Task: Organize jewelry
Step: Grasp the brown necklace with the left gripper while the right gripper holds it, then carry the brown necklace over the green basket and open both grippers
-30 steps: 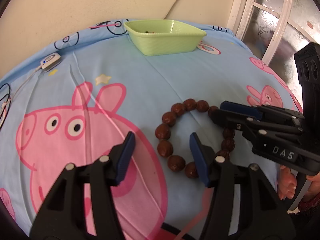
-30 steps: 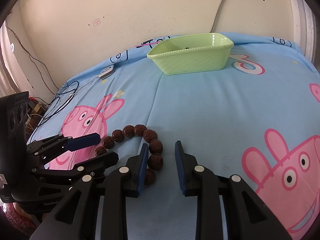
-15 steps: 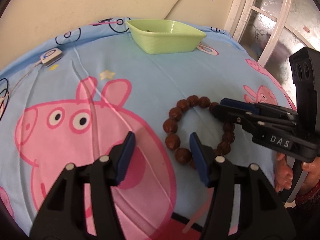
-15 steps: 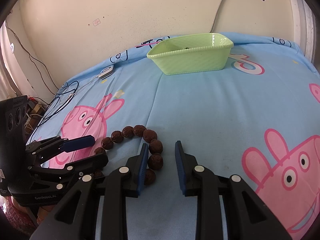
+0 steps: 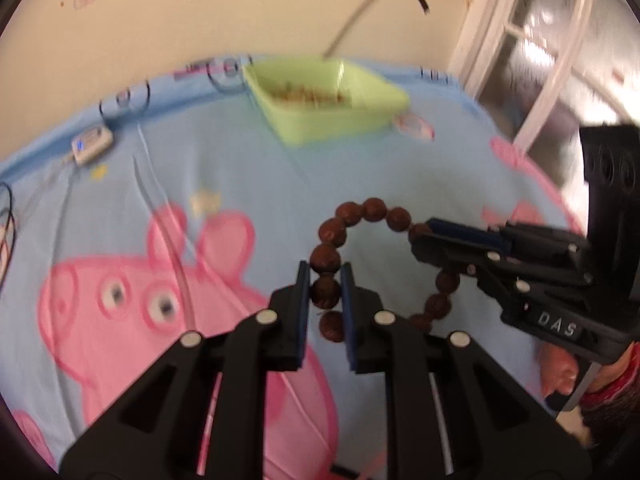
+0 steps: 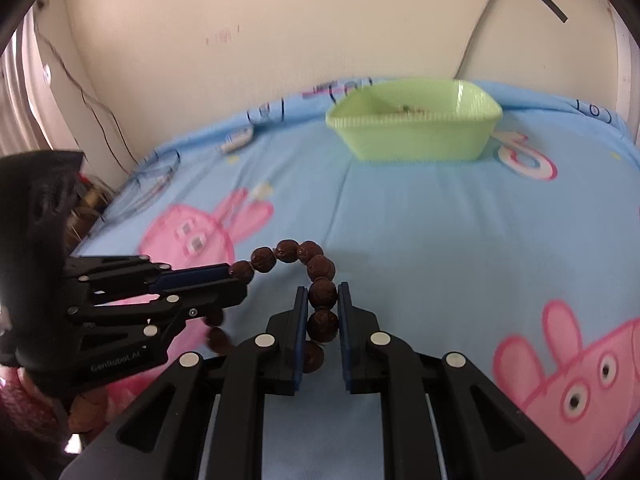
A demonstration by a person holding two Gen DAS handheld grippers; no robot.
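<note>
A bracelet of dark brown beads (image 5: 374, 208) is stretched as an arch between both grippers, over the blue cartoon-pig sheet (image 5: 240, 168). My left gripper (image 5: 325, 276) is closing, and its blue pads press on a bead of the bracelet's left side. In the left wrist view my right gripper (image 5: 420, 236) comes in from the right, shut on the bracelet's right side. The right wrist view shows the bracelet (image 6: 286, 250) with the right gripper (image 6: 323, 292) clamping one bead, and the left gripper (image 6: 236, 280) holding the other end. A green basket (image 5: 332, 128) stands at the far edge.
Small brownish items lie inside the green basket (image 6: 420, 140). A white device on a cable (image 5: 91, 145) lies at the far left of the sheet. A wall runs behind, and a window frame (image 5: 540, 60) is to the right. A person's hand (image 5: 556, 368) holds the right gripper.
My left gripper shifted onto the bracelet's left side and closed on a bead. My right gripper closed on a bead too. The bracelet has risen into an arch between them.
</note>
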